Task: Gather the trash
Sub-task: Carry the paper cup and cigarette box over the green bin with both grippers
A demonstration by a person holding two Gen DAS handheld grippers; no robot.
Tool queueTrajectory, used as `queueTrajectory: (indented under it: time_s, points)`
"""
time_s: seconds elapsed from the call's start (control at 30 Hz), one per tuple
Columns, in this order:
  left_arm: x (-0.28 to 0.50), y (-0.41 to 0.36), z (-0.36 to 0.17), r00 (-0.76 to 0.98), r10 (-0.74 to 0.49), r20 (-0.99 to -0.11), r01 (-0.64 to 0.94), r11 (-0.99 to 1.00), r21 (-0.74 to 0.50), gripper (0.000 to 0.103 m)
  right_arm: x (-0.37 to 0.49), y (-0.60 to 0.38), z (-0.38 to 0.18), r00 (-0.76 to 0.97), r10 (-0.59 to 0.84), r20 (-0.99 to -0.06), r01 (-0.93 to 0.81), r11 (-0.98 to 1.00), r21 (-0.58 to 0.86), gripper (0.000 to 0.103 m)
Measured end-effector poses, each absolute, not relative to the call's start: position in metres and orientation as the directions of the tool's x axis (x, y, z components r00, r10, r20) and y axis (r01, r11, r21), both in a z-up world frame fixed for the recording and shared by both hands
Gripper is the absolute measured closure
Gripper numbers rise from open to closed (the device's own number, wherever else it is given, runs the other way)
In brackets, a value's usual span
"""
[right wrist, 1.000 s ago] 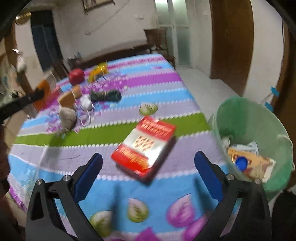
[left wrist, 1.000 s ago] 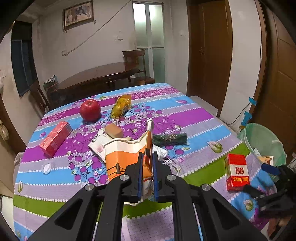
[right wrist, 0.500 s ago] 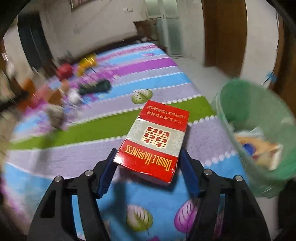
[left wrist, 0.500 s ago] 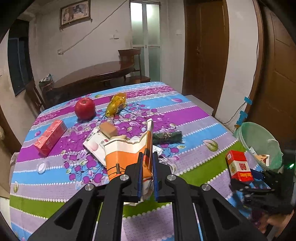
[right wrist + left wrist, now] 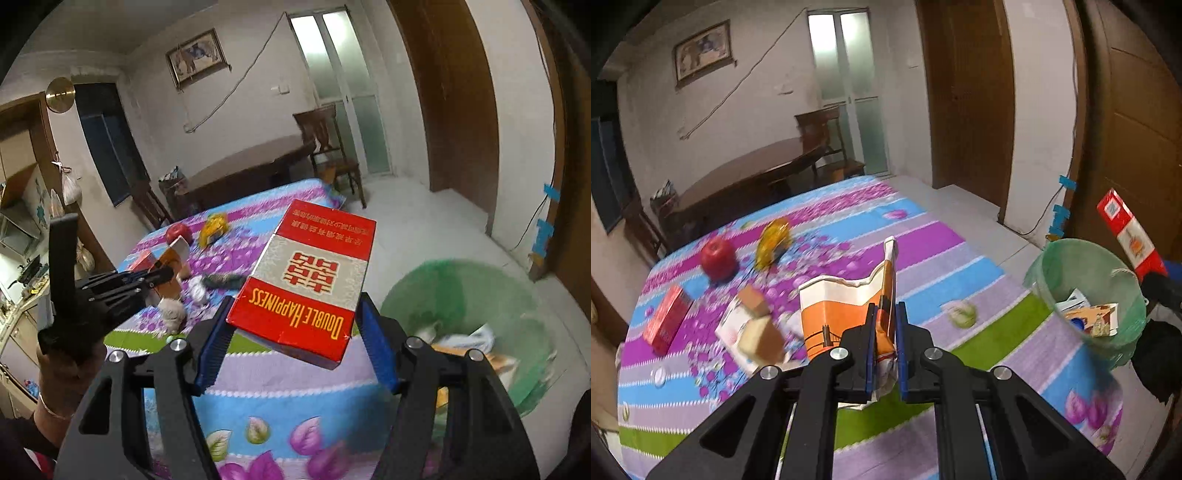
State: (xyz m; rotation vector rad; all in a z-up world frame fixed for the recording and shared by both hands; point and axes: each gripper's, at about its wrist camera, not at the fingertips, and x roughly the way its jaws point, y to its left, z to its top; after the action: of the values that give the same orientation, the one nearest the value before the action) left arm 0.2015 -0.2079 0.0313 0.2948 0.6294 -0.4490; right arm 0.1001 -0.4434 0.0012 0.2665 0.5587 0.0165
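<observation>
Right tongs [image 5: 295, 345]: closed on the red cigarette carton [image 5: 308, 280], pads pressing its long edges, the carton lifted clear of the tabletop [image 5: 280, 402] and pointing away from the camera. The jaws have just been closing, with the carton between them. Ahead and to the right of these tongs, lower down, sits the green bin [image 5: 469, 295], off the tabletop's edge, already holding paper scraps and a flattened pack.

Left tongs [image 5: 885, 350]: pinched narrow on the torn orange-and-white paper carton [image 5: 846, 310], which stands up between the pads. In the left wrist view the bin lies well to the right of these tongs, and the red carton shows above its far rim, at the frame edge.

Beyond the left tongs, on the tabletop: a red apple [image 5: 717, 257], a yellow wrapper [image 5: 772, 242], a red box [image 5: 666, 319], brown blocks on a white pack. Which of these counts as trash cannot be told.

Step in hand, as judged: both pieces picked up, carry to the bin under way, right load nearer.

Next move calls for: bring the right tongs over the bin's mouth, tip the carton downward, then open the jaws wide enough for it to drop inside and not catch the rim. The left load would follow; its crumpled paper may cling to the pads and need a shake.
</observation>
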Motion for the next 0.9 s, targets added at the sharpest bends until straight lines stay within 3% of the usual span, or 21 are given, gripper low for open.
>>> queueTrajectory:
  time_s: [0.43, 0.9]
  points:
    - [0.188, -0.337, 0.053, 0.699, -0.404, -0.589, 0.613, 0.763, 0.204, 0.093, 0.078, -0.515, 0.026, 0.834, -0.094, -0.544, 0.198, 0.971, 0.136, 0.040]
    - [0.178, -0.431, 0.035, 0.650, -0.453, -0.610, 0.695, 0.679, 0.236, 0.093, 0.081, -0.567, 0.002, 0.769, -0.148, -0.622, 0.286, 0.950, 0.127, 0.040]
